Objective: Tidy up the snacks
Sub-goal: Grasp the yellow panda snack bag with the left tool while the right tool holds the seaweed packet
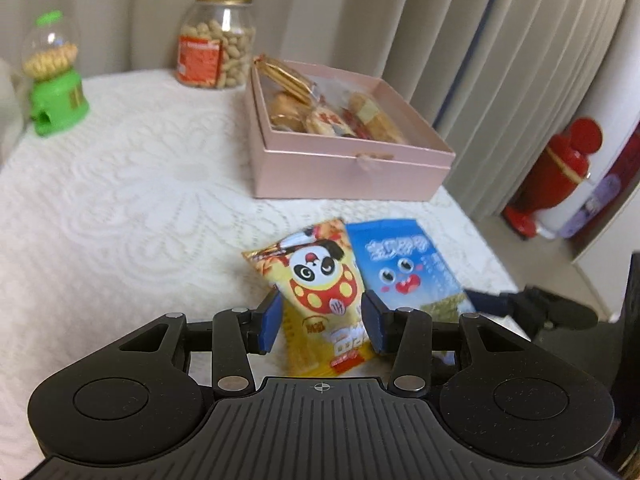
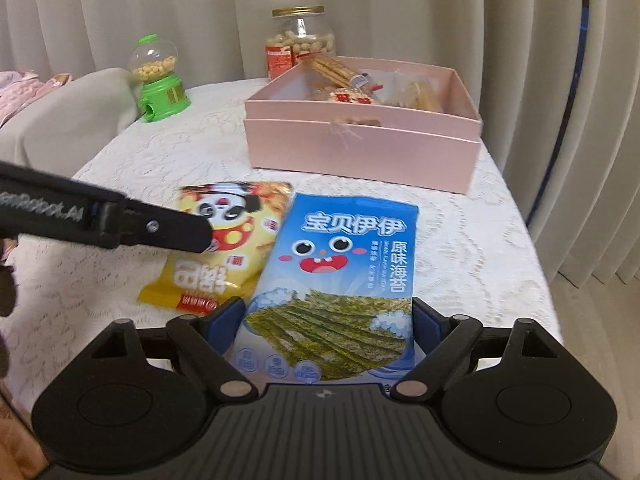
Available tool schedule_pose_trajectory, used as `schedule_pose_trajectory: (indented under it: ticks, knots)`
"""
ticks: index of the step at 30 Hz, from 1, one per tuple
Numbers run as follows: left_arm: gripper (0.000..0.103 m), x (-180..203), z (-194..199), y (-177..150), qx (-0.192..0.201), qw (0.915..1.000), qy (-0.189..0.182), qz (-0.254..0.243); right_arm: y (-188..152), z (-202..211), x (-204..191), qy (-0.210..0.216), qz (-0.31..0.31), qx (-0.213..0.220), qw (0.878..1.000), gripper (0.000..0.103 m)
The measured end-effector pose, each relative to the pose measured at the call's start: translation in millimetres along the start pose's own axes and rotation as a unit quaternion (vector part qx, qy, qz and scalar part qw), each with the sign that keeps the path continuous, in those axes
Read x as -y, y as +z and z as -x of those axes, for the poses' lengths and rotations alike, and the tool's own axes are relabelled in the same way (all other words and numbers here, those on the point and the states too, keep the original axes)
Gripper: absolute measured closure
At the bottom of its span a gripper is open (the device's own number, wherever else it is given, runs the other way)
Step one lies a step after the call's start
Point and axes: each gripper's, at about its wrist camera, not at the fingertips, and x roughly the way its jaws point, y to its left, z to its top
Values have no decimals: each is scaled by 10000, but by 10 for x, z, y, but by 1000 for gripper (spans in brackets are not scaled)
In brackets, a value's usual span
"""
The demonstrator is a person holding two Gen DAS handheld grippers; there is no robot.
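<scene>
Right wrist view | box [image 2: 360, 152] far, already holds some snacks | panda bag [image 2: 236, 240], seaweed bag [image 2: 340, 272] still out | left gripper [image 1: 320, 320], right gripper [image 2: 326, 324] spread, straddling bags, nothing pinched yet

Pale pleated curtains [image 2: 400, 8] are hanging behind the bench [image 1: 120, 184], which is wearing a white lace cloth. A grey cushion [image 2: 68, 120] is lying at its left edge; a red stand [image 1: 560, 172] is standing on beige floor to the right.
</scene>
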Motion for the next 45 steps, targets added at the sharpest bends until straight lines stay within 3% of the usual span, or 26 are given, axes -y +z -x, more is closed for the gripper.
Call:
schedule_pose_trajectory:
  ticks: [6,9,15,22,29,35,40,45]
  knots:
    - [54,194,-135,-8,-132,9983,154,-546,-140,-46,16,-636,-274,319,9971,10]
    - [51,287,-276,38,-152,9964,365,-749,-248,18,80,-747,-407,483,9952,7]
    - [47,220,-538,183,-109,9954,727,-613,-391,58,54,-996,-479,790,9907,4]
    - [45,136,-566,189,-86,9969,617,-484,-415,56,64,-942,-458,754,9916,4]
    - [53,16,-388,54,-77,9979,430,-487,-435,68,64,-943,-462,800,9912,4]
    - [53,-316,-129,-81,-93,9967,787,-171,-438,67,63,-957,-466,810,9910,4]
    - [54,-495,92,-100,-114,9991,344,218,-436,72,61,-958,-456,809,9911,4]
    - [54,-571,129,28,141,9960,386,788,-433,72,64,-950,-450,803,9912,4]
